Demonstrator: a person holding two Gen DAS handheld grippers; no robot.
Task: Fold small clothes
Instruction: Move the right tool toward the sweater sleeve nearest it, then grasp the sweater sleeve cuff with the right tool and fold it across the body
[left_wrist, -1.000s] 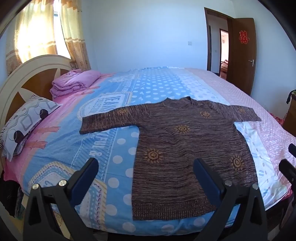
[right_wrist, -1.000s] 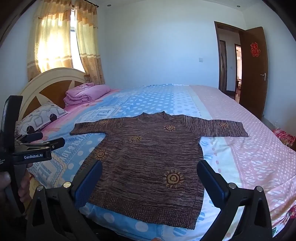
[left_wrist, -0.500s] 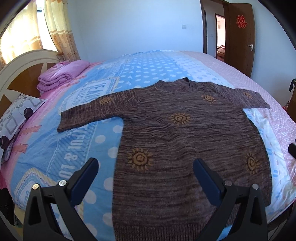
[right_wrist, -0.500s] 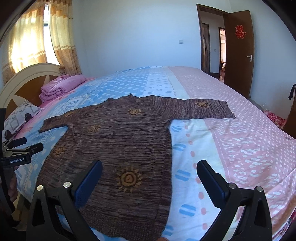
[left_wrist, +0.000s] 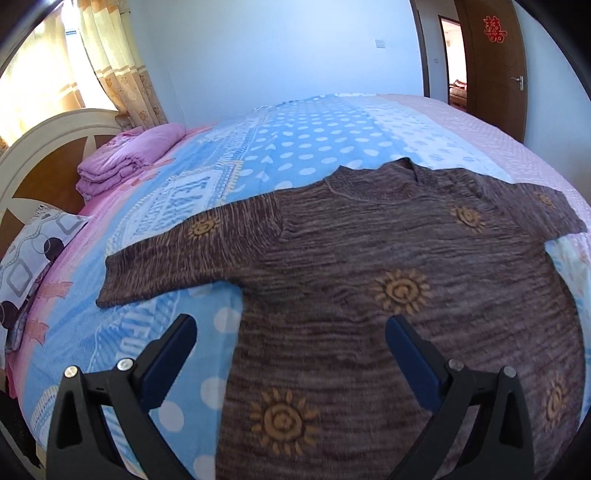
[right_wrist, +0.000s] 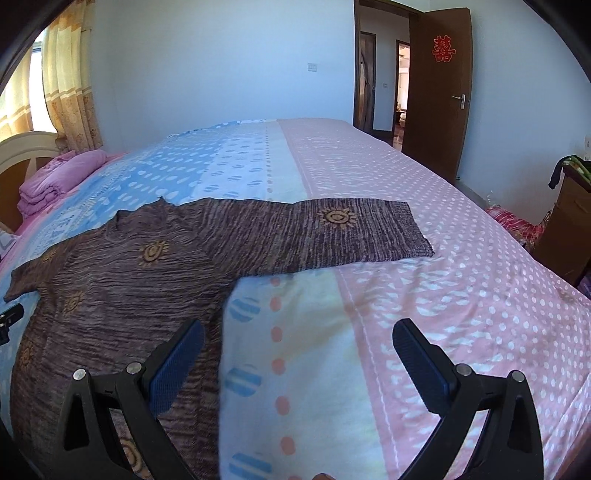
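Knitwear lies flat on the bed (right_wrist: 461, 295): a brown marled sweater with orange sun motifs (left_wrist: 369, 295), sleeves outspread. Left tongs (left_wrist: 290, 341) hover agape over the sweater's left flank; right tongs (right_wrist: 297, 345) gape beside its right flank, empty. Soft, limp and light, I judge; pinch at sleeve cuffs.

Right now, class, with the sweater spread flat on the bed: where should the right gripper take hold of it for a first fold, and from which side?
Grip the cuff of the outstretched sleeve of the sweater, coming from the sweater's right side. The sleeve lies flat and straight with its end free on the bed, and the open right gripper already faces it.
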